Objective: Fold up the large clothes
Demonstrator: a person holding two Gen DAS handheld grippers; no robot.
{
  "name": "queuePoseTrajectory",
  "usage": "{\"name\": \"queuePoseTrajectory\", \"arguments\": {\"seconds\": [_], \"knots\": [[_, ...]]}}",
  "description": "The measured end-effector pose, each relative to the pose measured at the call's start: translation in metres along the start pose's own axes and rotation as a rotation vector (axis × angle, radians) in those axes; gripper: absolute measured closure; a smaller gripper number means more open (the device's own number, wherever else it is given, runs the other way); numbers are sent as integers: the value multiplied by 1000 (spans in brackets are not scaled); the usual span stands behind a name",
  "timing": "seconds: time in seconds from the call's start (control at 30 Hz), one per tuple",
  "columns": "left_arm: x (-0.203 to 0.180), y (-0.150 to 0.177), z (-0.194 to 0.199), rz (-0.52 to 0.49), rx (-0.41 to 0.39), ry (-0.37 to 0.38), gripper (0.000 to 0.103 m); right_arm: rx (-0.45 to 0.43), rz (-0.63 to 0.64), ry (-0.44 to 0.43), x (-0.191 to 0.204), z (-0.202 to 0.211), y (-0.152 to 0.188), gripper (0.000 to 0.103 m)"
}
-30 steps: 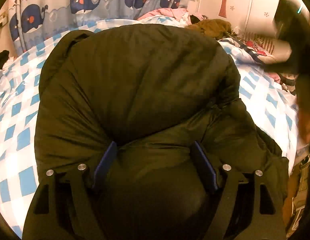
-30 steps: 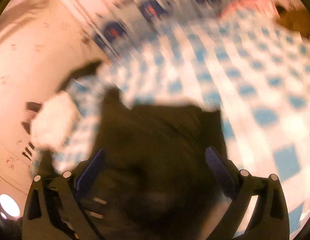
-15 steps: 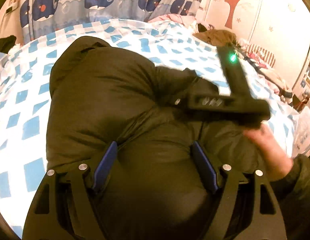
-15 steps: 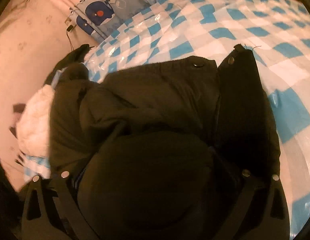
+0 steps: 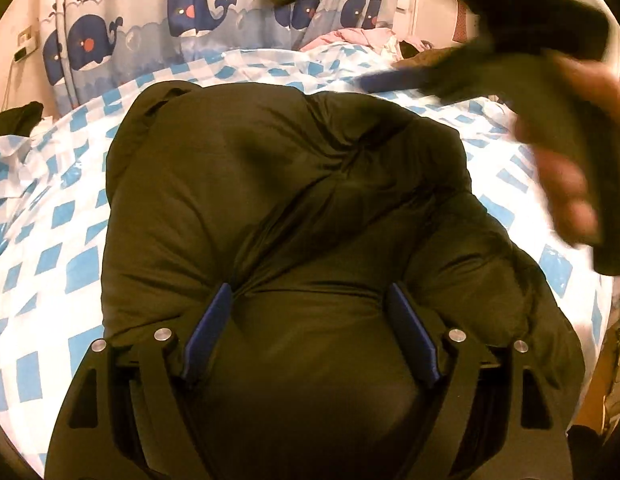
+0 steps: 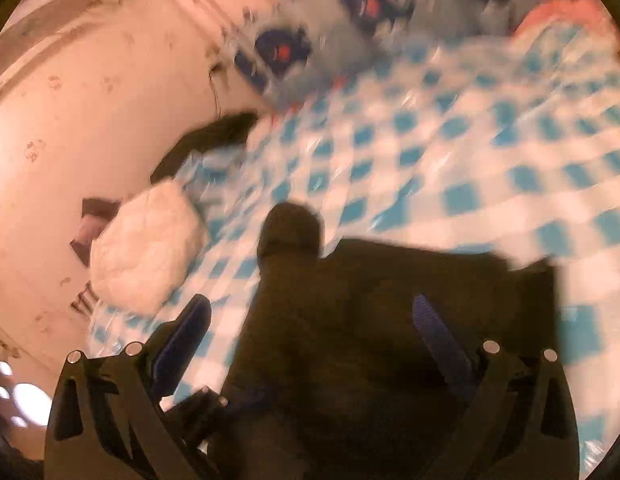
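Observation:
A large dark olive puffer jacket (image 5: pixel 285 208) lies bunched on the bed with the blue-and-white checked cover (image 5: pixel 49 248). My left gripper (image 5: pixel 310 320) is open, its blue pads (image 5: pixel 207 332) pressed against a puffy fold of the jacket that bulges between them. My right gripper (image 6: pixel 310 332) is open above the jacket (image 6: pixel 370 320), which shows blurred from motion in the right wrist view. In the left wrist view the right gripper's body and the hand holding it (image 5: pixel 566 184) pass blurred at the upper right.
A whale-print curtain (image 5: pixel 181 20) hangs behind the bed. Pink and brown clothes (image 5: pixel 362 36) lie at the far edge. A white bundle (image 6: pixel 145 248) and a dark garment (image 6: pixel 205 140) lie by the wall at the bed's left.
The right gripper has lifted off the jacket and swung up and away, now blurred. The left gripper stays pressed on the jacket fold.

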State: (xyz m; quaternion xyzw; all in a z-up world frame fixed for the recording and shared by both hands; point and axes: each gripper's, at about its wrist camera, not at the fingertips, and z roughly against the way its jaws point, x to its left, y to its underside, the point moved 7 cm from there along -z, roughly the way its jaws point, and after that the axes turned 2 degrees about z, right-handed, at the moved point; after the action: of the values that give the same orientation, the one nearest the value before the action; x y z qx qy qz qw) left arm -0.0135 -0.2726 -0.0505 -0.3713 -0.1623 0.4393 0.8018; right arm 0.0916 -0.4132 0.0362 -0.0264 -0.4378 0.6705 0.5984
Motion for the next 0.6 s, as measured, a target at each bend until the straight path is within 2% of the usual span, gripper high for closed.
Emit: {"name": "queuePoseTrajectory", "arguments": {"seconds": [0.07,0.1,0.17,0.27,0.4,0.43,0.5,0.6], "knots": [[1,0,0,8,-8,4,27,97,43,163,-26,-53,8,5],[4,-1,1,16,-24,-5,27,133,27,183,-43,-75,17,5],[7,-2,1,7,-37,-26,27,132,-125,50,-67,-101,30,5],[12,2,-7,14,-25,-8,26,120,-107,66,-69,-108,31,5],[9,5,-10,-11,-10,-5,21,157,-119,67,-68,-94,30,6],[8,5,-9,-19,-11,-7,21,139,-103,84,-60,-82,27,6],[8,5,-8,-18,-13,1,21,59,5,129,-30,-41,25,6],[8,5,-6,-14,-16,3,20,1,124,233,-5,0,42,6]]}}
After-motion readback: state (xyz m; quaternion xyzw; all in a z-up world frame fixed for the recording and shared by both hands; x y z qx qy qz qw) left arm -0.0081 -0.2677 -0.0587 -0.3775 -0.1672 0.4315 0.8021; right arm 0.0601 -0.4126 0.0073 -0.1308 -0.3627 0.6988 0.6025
